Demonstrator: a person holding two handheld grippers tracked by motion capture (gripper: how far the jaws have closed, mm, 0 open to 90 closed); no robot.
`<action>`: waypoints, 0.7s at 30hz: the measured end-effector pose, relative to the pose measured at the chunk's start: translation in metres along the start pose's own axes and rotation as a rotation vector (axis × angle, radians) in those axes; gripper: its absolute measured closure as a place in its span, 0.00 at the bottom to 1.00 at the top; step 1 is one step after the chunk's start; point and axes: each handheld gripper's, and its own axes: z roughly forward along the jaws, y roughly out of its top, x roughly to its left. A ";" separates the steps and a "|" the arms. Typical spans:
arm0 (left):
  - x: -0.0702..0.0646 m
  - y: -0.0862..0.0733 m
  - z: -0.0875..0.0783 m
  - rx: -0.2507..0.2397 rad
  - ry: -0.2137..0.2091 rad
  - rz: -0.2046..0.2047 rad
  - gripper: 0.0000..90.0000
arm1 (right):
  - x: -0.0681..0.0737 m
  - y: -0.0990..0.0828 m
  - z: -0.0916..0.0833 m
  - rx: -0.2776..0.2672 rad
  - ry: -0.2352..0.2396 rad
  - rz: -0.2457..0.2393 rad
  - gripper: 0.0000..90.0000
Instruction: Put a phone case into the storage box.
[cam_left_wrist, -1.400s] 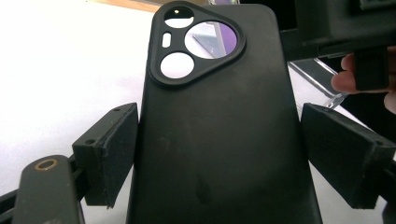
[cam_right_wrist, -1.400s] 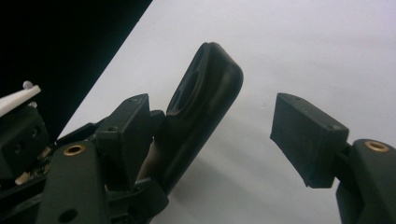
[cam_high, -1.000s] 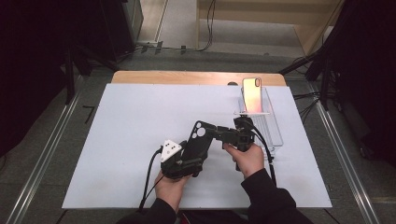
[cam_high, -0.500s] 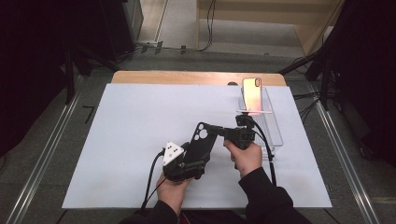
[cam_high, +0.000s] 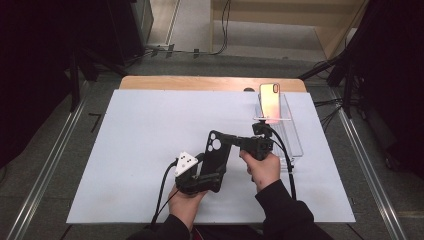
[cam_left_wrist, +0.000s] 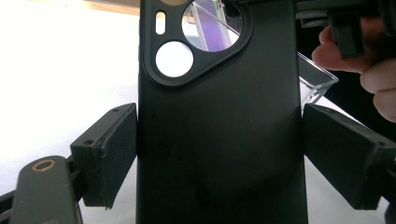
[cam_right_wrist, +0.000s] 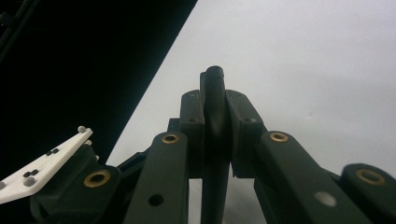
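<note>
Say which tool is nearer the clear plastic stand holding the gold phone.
Right. The right tool sits just beside the clear stand, pinching the black phone case by its edge; the left tool grips the case farther toward the person.

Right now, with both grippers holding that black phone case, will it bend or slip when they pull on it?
The black phone case is probably light and a bit bendy: it looks thin and empty, and you can see through its camera holes. Its matte surface may not slip much. The left gripper holds its sides, and the right gripper has just closed on its thin edge, so that edge might flex.
</note>
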 end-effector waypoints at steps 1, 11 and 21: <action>0.000 0.000 0.000 -0.001 -0.002 0.003 0.15 | 0.001 0.000 0.000 -0.001 0.003 -0.005 0.85; -0.001 0.007 0.002 0.040 0.005 0.022 0.14 | 0.007 0.001 -0.003 0.002 0.009 -0.028 0.86; -0.001 0.014 0.003 0.119 -0.027 0.018 0.13 | 0.014 0.006 -0.015 -0.027 -0.030 -0.090 0.86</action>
